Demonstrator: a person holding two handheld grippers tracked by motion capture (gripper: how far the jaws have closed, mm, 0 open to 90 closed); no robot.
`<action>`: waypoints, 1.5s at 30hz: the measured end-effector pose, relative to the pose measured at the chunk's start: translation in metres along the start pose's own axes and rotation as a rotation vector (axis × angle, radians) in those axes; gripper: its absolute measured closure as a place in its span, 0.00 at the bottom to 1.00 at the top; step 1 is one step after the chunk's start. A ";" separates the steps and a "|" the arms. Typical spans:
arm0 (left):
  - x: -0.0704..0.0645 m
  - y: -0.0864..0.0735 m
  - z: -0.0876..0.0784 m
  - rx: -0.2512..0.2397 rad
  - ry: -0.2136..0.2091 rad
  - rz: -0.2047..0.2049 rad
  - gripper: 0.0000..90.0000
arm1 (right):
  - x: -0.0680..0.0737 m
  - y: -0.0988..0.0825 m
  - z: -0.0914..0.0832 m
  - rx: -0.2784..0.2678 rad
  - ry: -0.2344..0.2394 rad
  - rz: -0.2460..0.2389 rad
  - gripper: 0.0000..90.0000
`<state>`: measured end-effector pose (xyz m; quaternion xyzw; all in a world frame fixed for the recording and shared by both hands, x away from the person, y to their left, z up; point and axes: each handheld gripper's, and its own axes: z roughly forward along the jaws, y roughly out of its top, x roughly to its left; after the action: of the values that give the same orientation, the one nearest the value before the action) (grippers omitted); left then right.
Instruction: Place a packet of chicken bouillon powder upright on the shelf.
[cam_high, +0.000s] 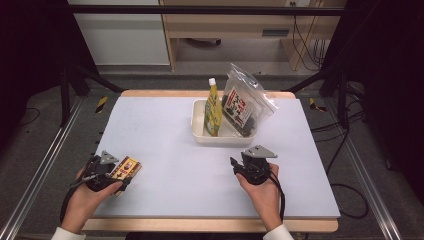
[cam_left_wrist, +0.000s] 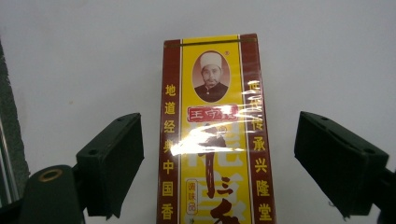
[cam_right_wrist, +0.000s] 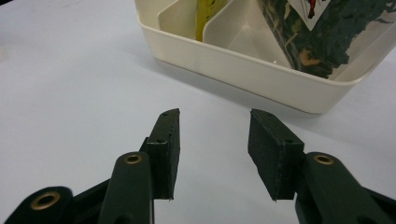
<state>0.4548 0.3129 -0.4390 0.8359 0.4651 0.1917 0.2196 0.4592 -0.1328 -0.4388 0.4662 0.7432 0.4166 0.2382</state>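
We have the left gripper (cam_high: 119, 177) spread astride the box (cam_left_wrist: 215, 135), gaps either side, right gripper (cam_right_wrist: 212, 154) apart and empty; next, pinch and lift toward the far tray (cam_high: 220, 138).

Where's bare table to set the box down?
Bare table runs wide between the box at the left gripper and the bin, and on to the right gripper. The bin is crowded: bottle and bag stand in it.

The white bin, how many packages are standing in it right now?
2: a yellow pouch in the left section of the white bin, and a clear zip bag in its right section. Anything lower inside may be hidden.
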 end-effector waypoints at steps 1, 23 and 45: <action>0.001 0.002 0.000 0.016 -0.007 0.005 0.16 | 0.000 0.000 0.000 0.001 0.001 0.001 0.60; 0.014 0.008 0.007 0.277 -0.098 0.062 0.27 | 0.003 -0.004 0.001 0.038 0.035 -0.033 0.58; 0.011 0.011 0.011 0.276 -0.115 0.106 0.34 | 0.003 -0.003 0.000 0.028 0.041 -0.040 0.58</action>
<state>0.4740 0.3154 -0.4412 0.8911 0.4288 0.0891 0.1186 0.4564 -0.1309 -0.4411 0.4458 0.7629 0.4107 0.2249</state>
